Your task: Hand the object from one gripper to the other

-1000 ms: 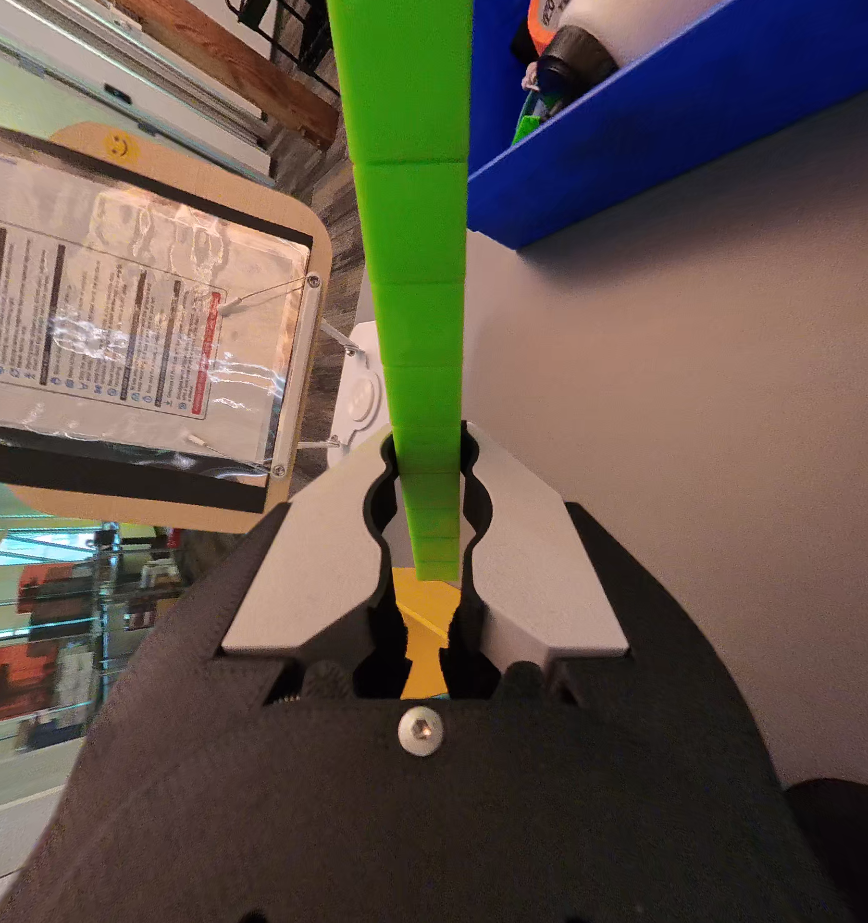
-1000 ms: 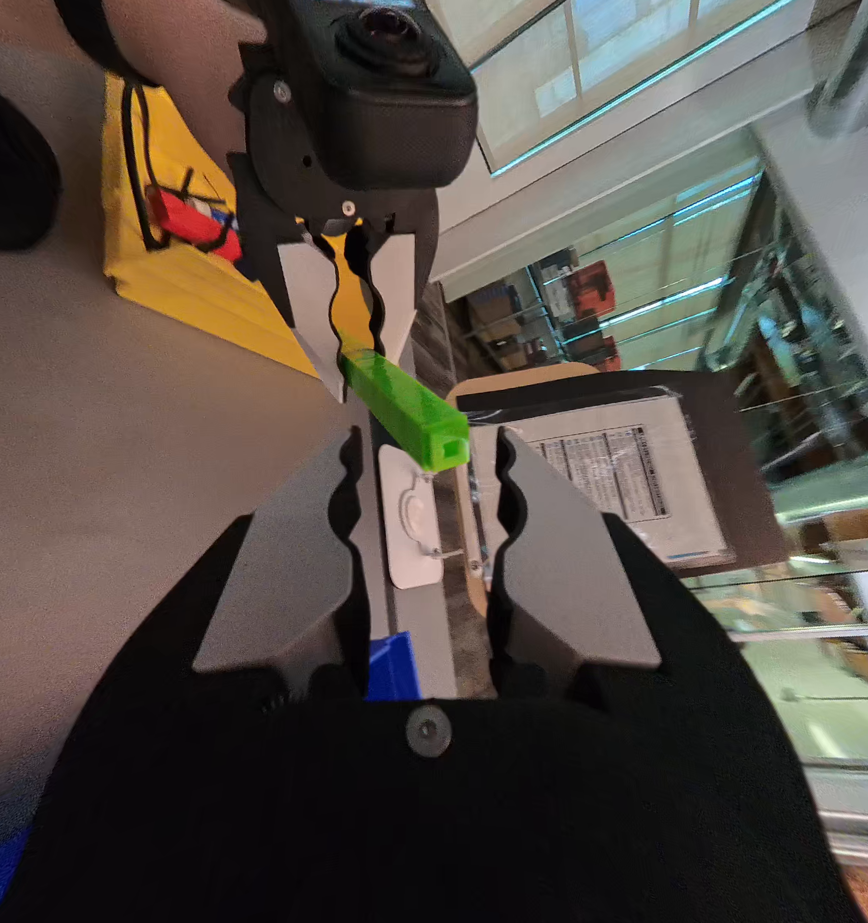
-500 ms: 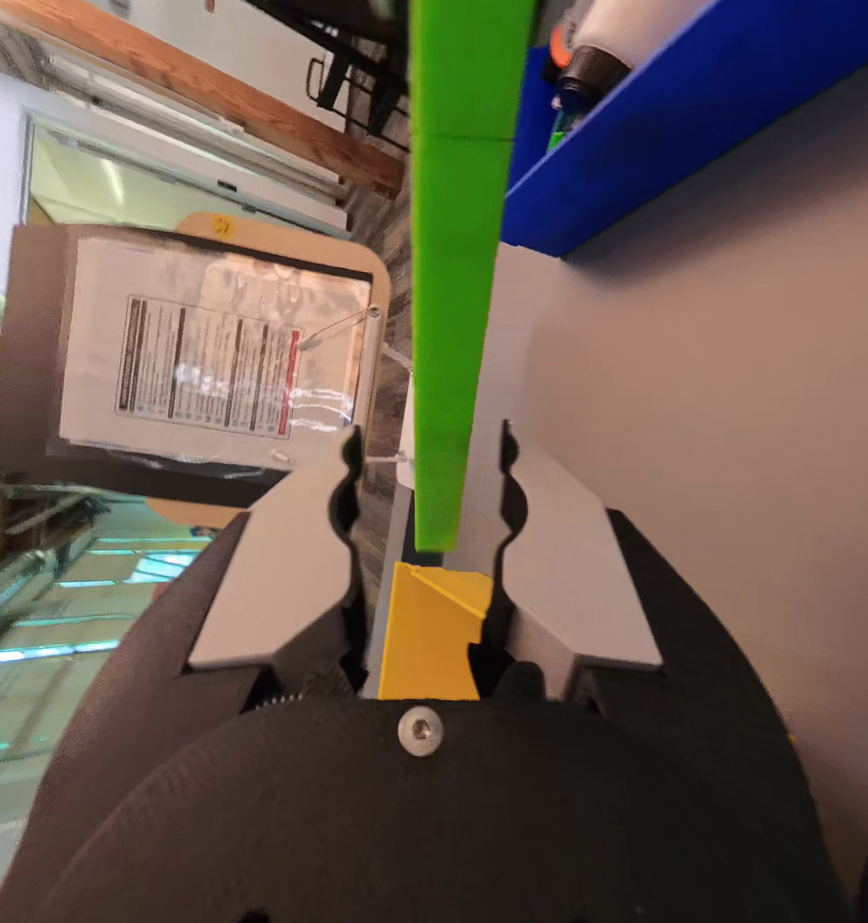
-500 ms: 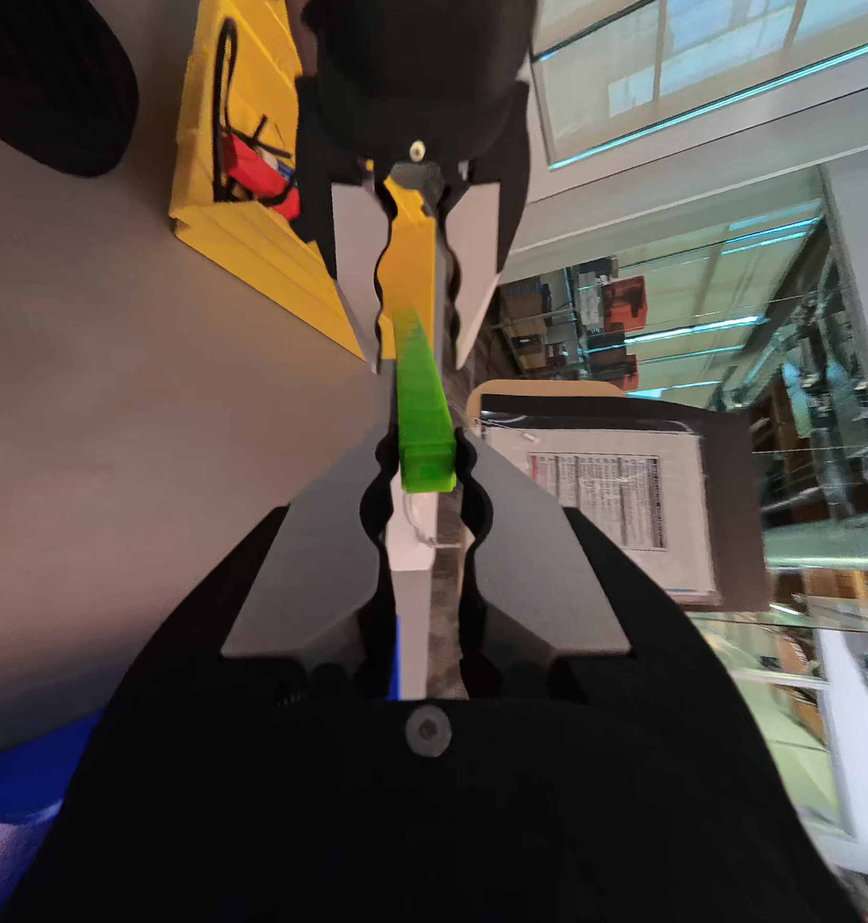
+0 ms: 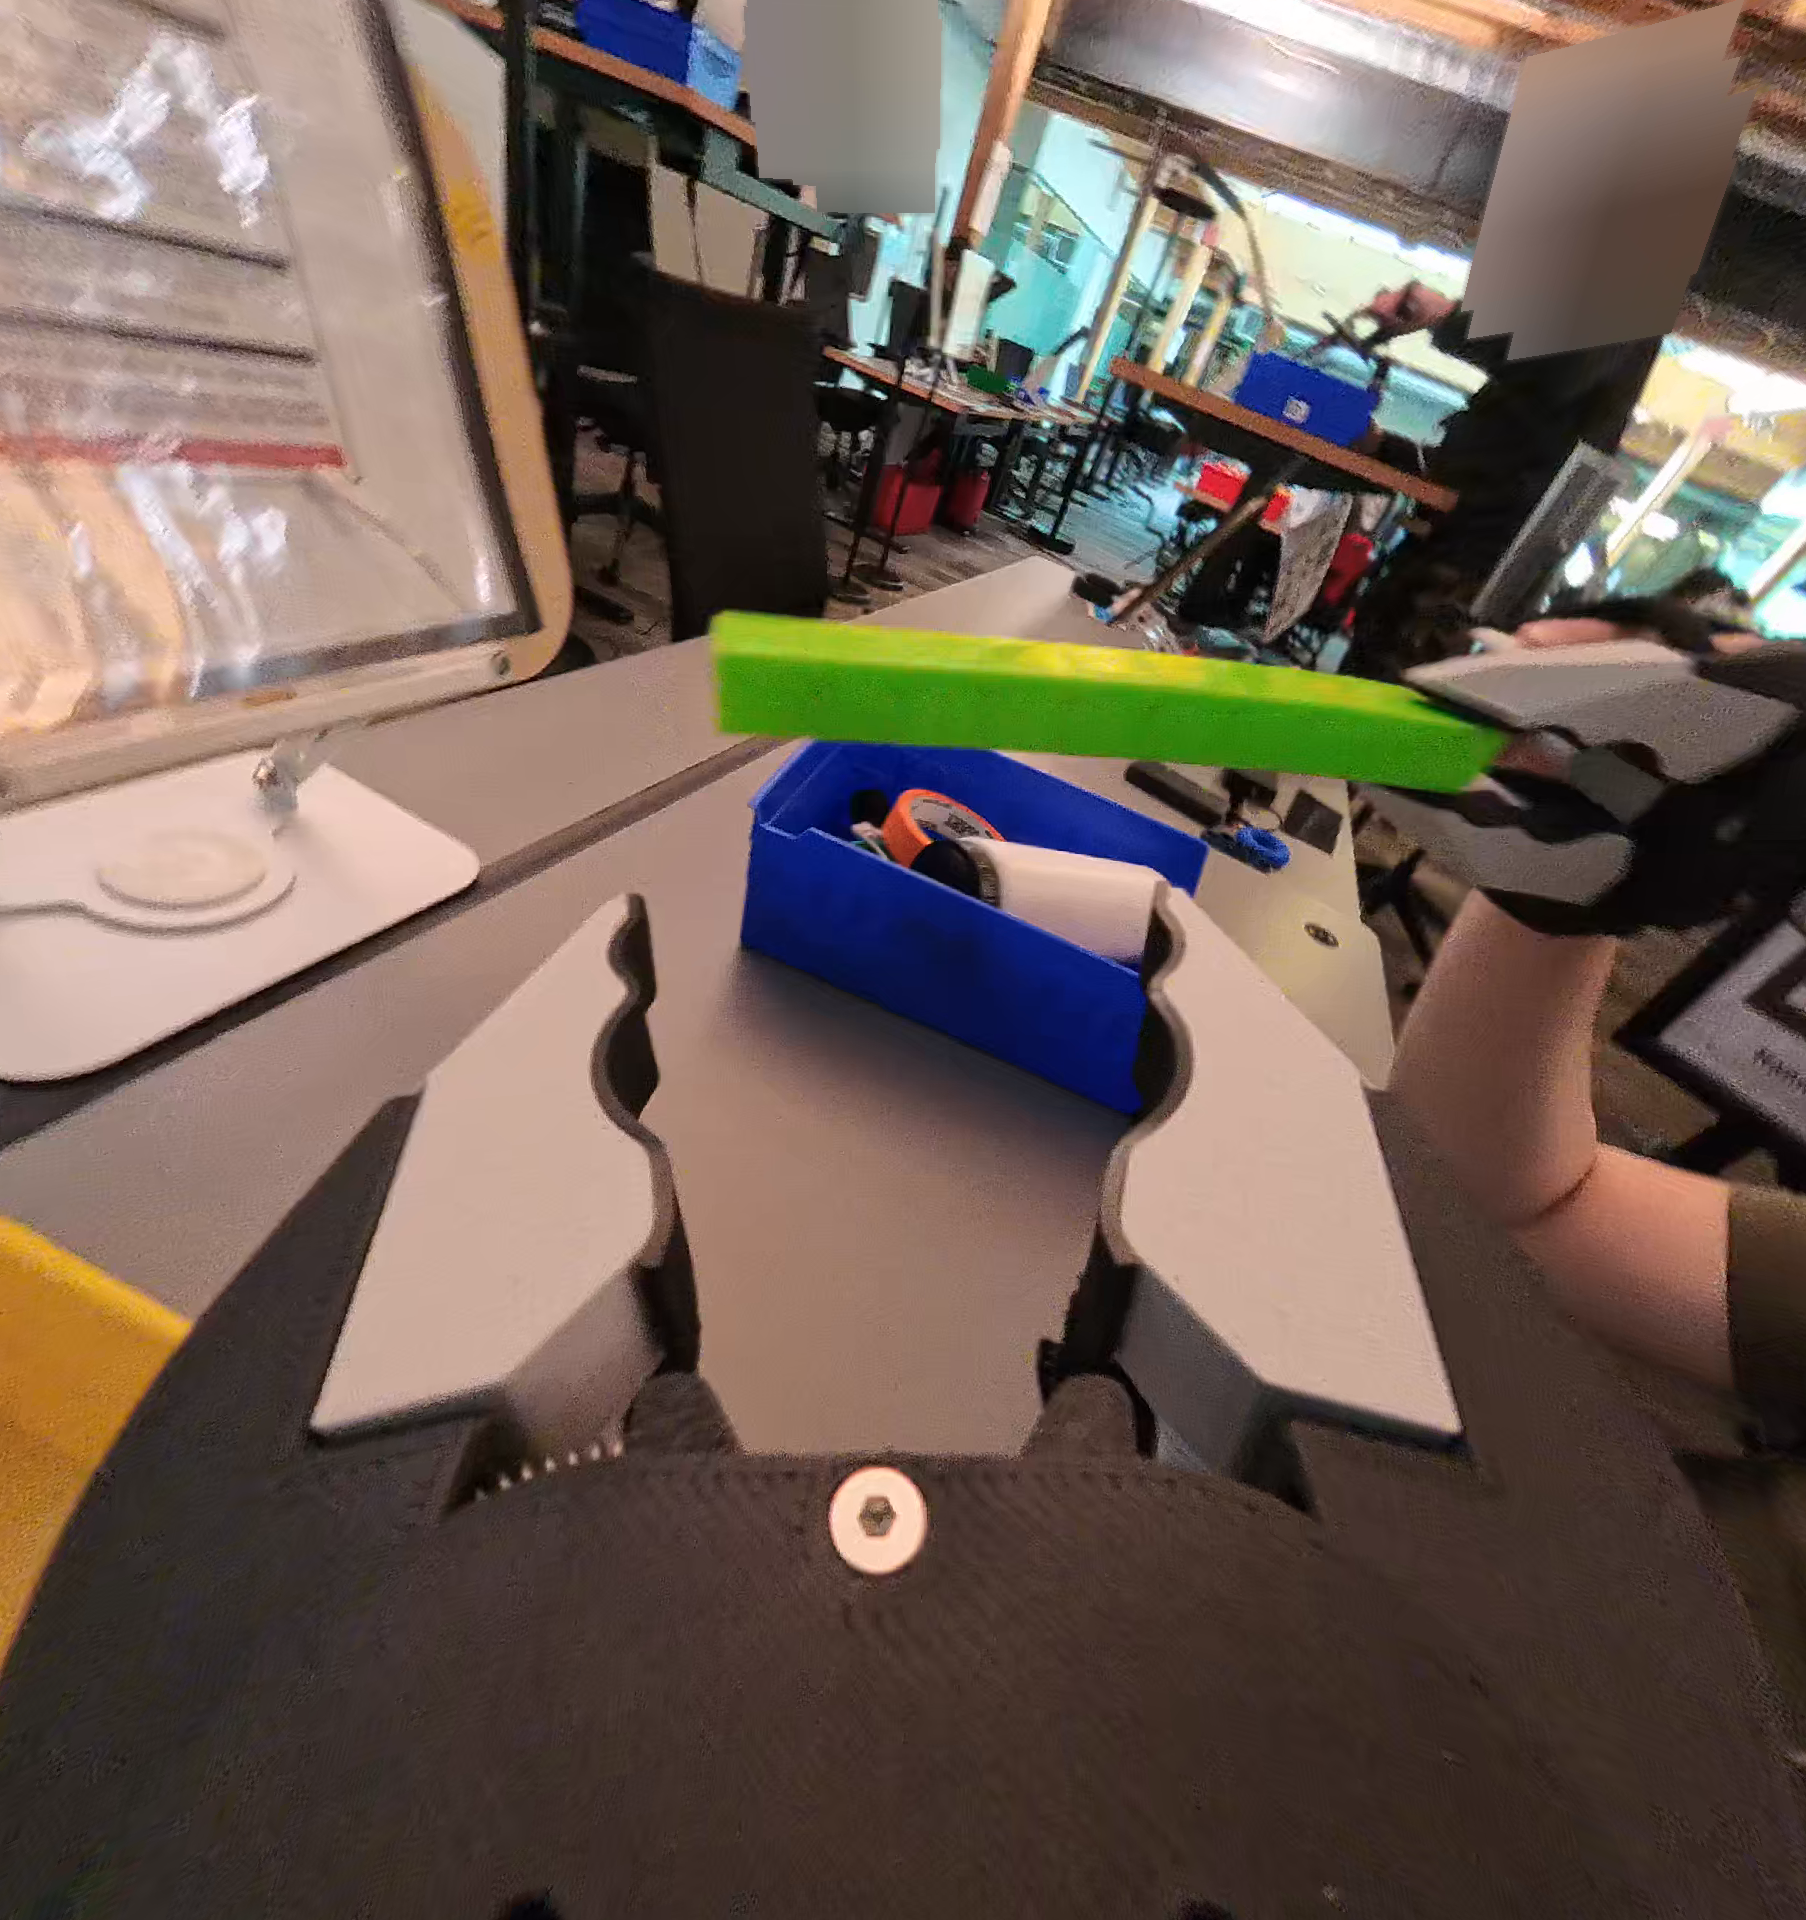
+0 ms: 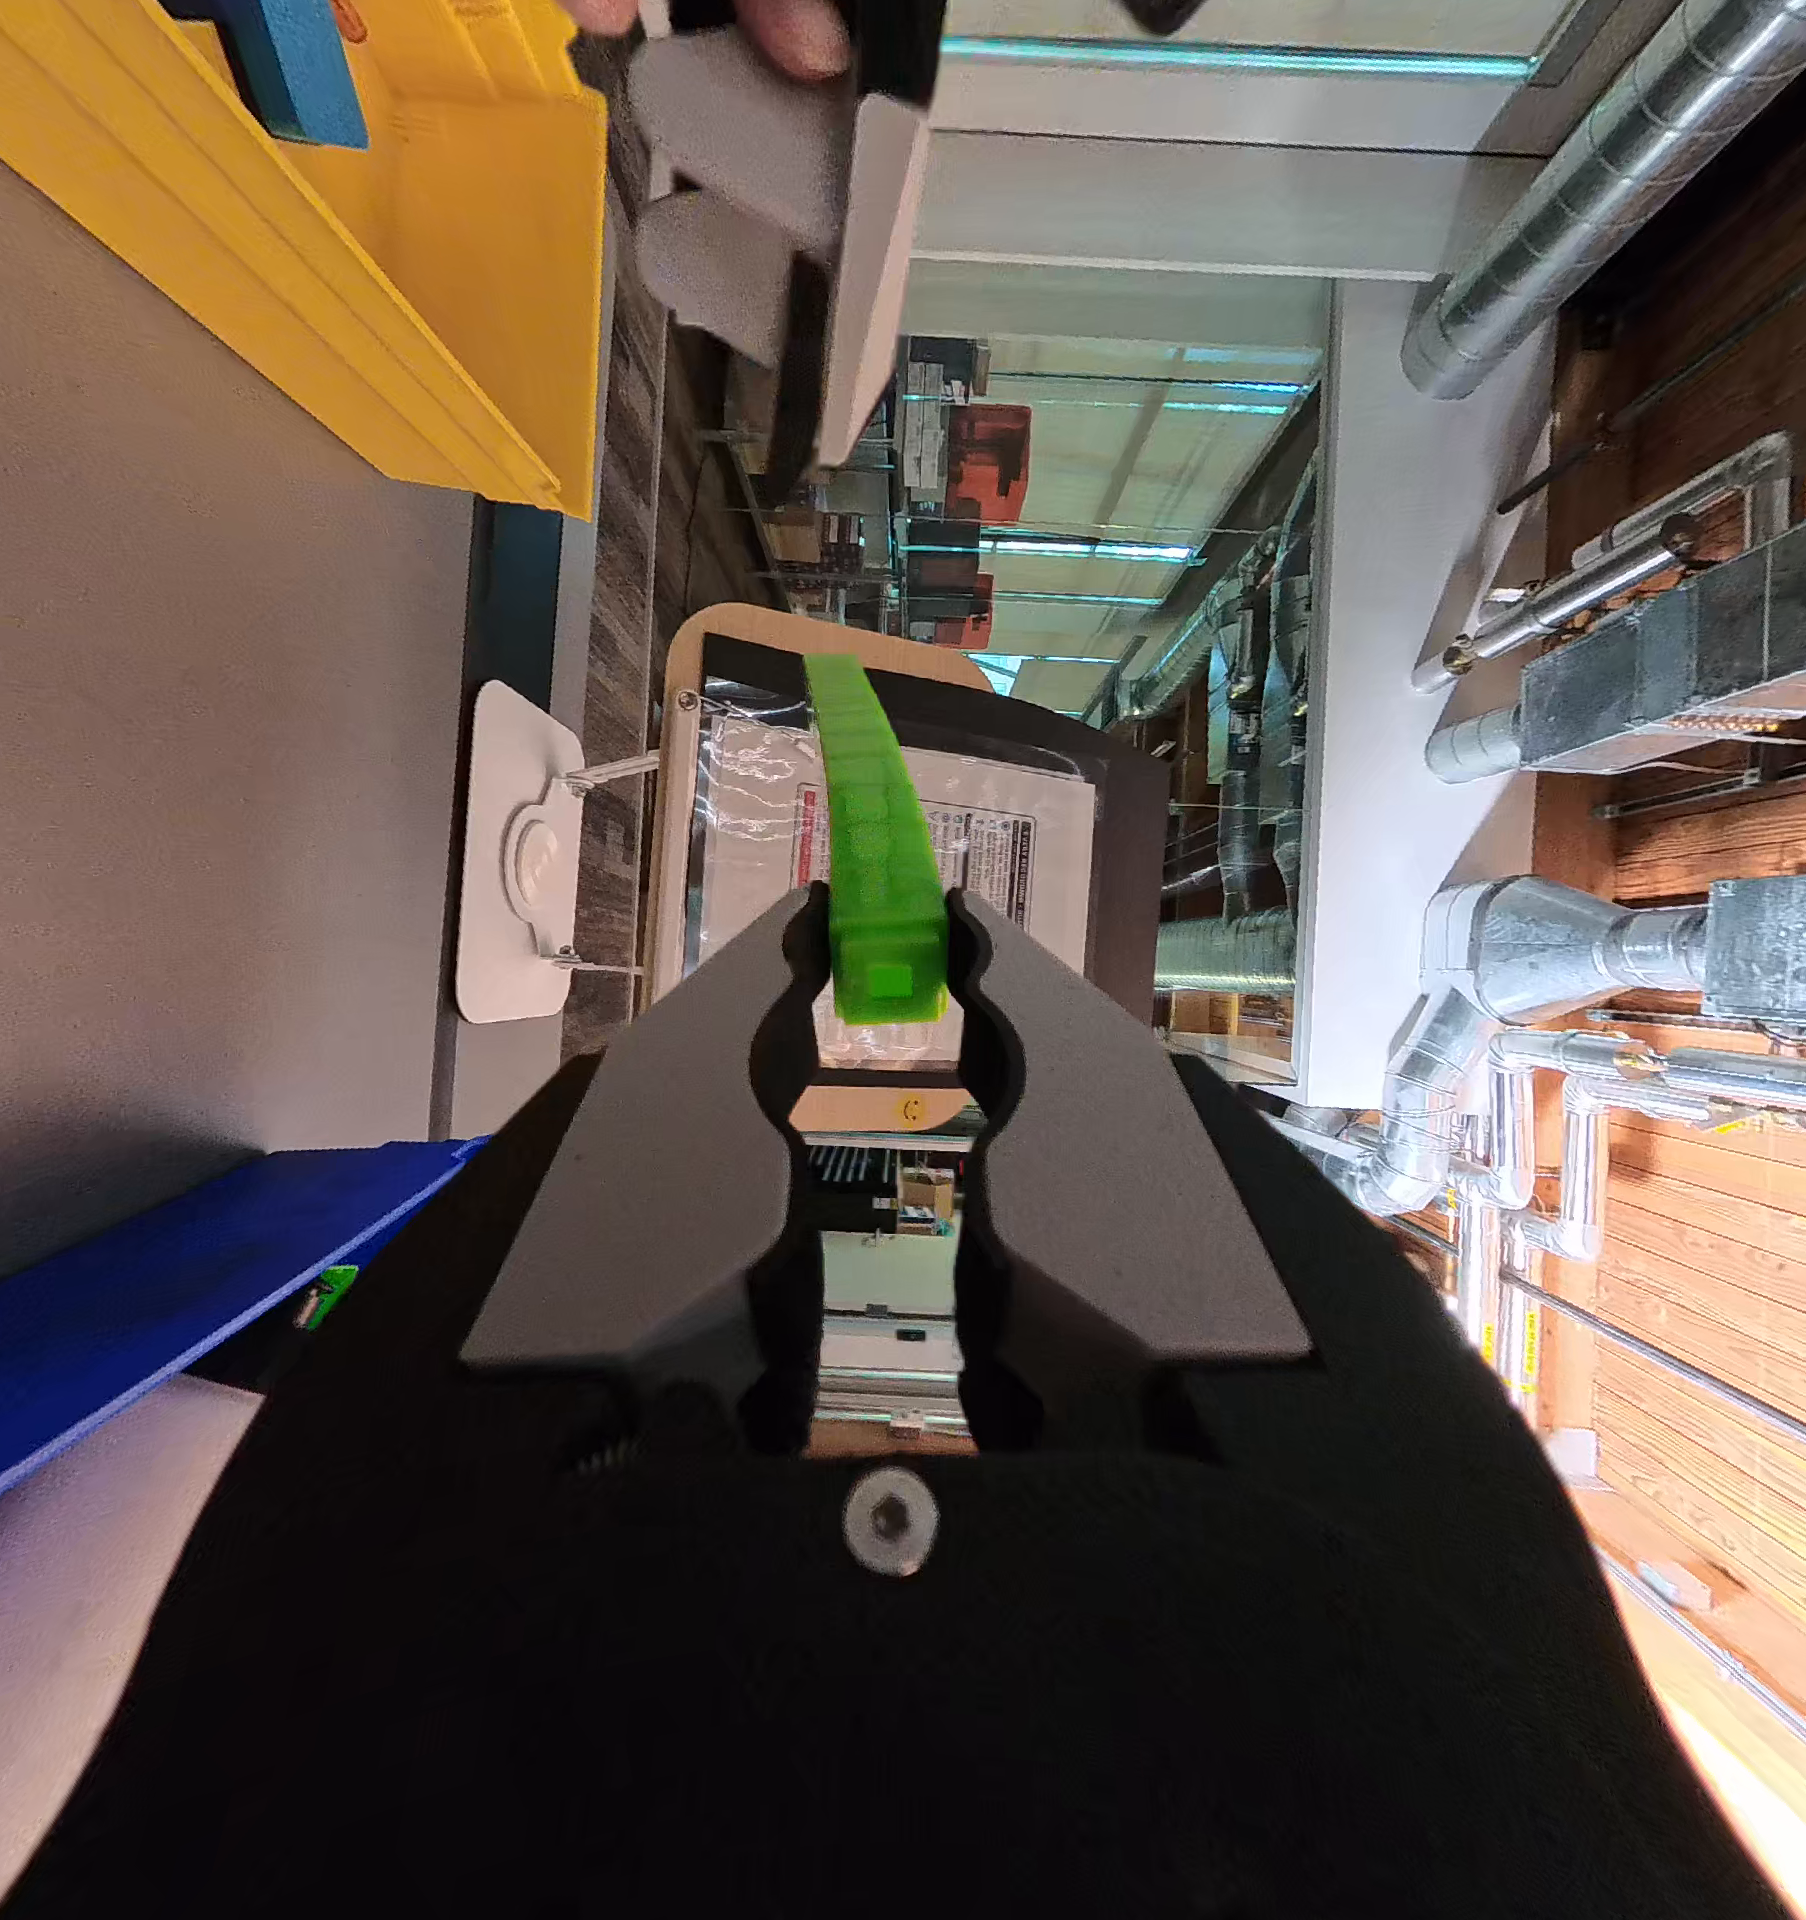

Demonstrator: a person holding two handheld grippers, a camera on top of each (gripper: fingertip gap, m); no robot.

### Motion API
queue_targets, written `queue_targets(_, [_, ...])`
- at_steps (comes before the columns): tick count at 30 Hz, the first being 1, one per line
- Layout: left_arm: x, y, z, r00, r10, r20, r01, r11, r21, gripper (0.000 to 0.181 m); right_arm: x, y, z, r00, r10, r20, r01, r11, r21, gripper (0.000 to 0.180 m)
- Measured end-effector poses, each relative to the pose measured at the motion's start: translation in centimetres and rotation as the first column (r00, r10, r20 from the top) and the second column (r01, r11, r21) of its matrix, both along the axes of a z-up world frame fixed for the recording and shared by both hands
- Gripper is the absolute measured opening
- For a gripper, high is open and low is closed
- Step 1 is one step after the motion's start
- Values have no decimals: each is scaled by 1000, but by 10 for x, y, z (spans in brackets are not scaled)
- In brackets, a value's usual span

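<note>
Left gripper (image 5: 894,1049): jaws spread wide, nothing between them, only bare grey desk (image 5: 857,1226) showing through the gap. Finger faces matte grey with scalloped inner edges, body black printed plastic.

Right gripper (image 6: 883,961): jaws clamped on one end of the green bar (image 6: 873,831). In the left wrist view it sits far right (image 5: 1491,743), held in a black-gloved hand (image 5: 1730,831).

Green bar (image 5: 1086,701): long, square-section, bright plastic, faint segment lines along its length. It is in the air, clear of the desk, above the blue bin (image 5: 940,966). Its long axis runs crosswise to the left gripper's fingers, free end toward that gripper's left. The bar lies ahead of and above the left jaws, apart from them.

Judgement: transfer looks done; the right side alone carries the bar. Any regrasp by the left would need a rise and forward reach to the free end.

Farther out: white stand base (image 5: 182,904) at the desk's left edge, carrying a glossy plastic-covered board (image 5: 213,364). Yellow bin (image 6: 379,260) near the desk's other end.
</note>
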State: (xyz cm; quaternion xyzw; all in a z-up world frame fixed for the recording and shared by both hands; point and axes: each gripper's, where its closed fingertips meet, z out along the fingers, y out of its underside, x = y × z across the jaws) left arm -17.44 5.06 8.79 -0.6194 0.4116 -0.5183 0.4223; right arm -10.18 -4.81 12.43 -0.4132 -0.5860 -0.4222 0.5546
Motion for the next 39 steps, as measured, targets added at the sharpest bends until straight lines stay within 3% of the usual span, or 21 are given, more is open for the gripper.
queue_targets(4, [-12, 18, -1, 997, 0, 74, 1, 1000, -7, 98, -6, -11, 7, 999, 34, -16, -34, 999, 18, 21])
queue_targets(7, [-30, 14, 12, 981, -71, 180, 58, 995, 79, 75, -16, -28, 17, 992, 110, -59, -109, 994, 24, 21])
queue_targets(12, [-49, -19, 32, 913, -278, 300, 234, 957, 174, 59, -29, -55, 29, 970, 219, -102, -216, 976, 40, 20])
queue_targets(16, [-53, -31, 37, 897, -321, 304, 255, 937, 239, 46, -30, -62, 33, 966, 234, -108, -231, 972, 48, 20])
queue_targets(24, [-49, -42, 39, 881, -363, 303, 290, 921, 260, 49, -38, -64, 28, 962, 256, -90, -254, 967, 34, 20])
queue_targets(39, [-41, -51, 36, 841, -426, 333, 358, 900, 248, 36, -34, -68, 28, 949, 290, -124, -292, 956, 8, 21])
